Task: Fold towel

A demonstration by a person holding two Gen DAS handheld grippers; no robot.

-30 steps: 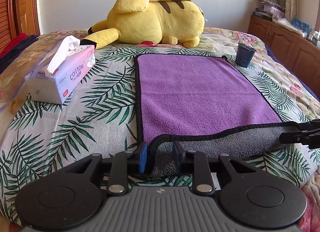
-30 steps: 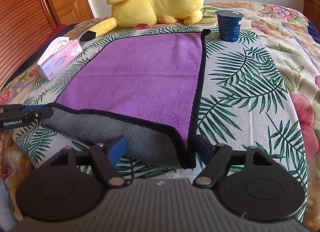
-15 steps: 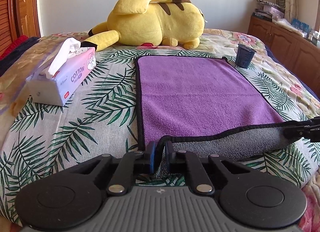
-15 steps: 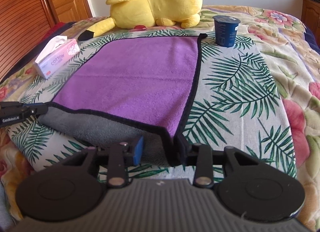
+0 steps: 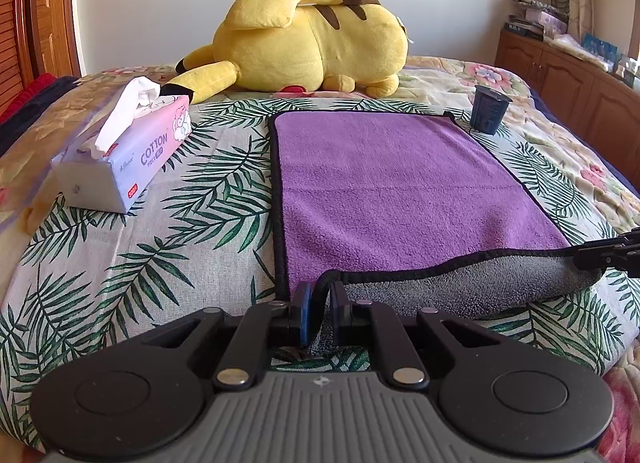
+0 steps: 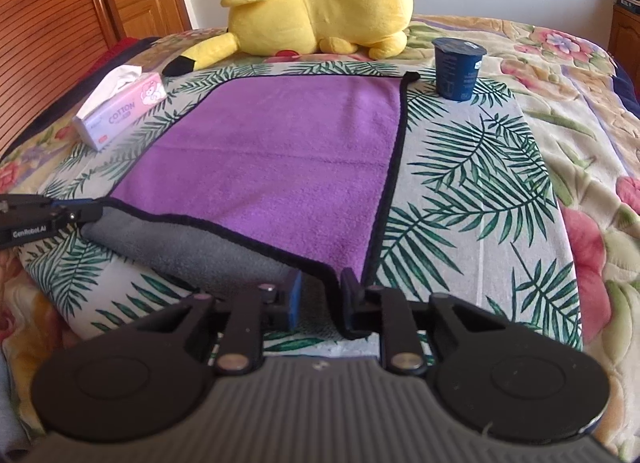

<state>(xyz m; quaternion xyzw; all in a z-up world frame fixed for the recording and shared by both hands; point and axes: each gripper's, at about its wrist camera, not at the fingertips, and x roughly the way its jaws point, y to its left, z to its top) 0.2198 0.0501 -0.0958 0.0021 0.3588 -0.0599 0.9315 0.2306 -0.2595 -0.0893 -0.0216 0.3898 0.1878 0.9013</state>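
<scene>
A purple towel (image 5: pixel 392 183) with black trim and a grey underside lies flat on the bed, also in the right wrist view (image 6: pixel 280 155). Its near edge is lifted and turned up, showing grey. My left gripper (image 5: pixel 320 305) is shut on the towel's near left corner. My right gripper (image 6: pixel 320 295) is shut on the near right corner. Each gripper shows at the edge of the other's view, the right one (image 5: pixel 608 253) and the left one (image 6: pixel 48 215).
A yellow plush toy (image 5: pixel 304 43) lies beyond the towel's far edge. A tissue pack (image 5: pixel 124 151) sits left of the towel. A dark blue cup (image 6: pixel 458 67) stands at the towel's far right corner. A wooden cabinet (image 5: pixel 580 75) is at the right.
Both grippers closed on the towel's near corners. The near edge has risen slightly and both views have lifted and moved a little forward.
</scene>
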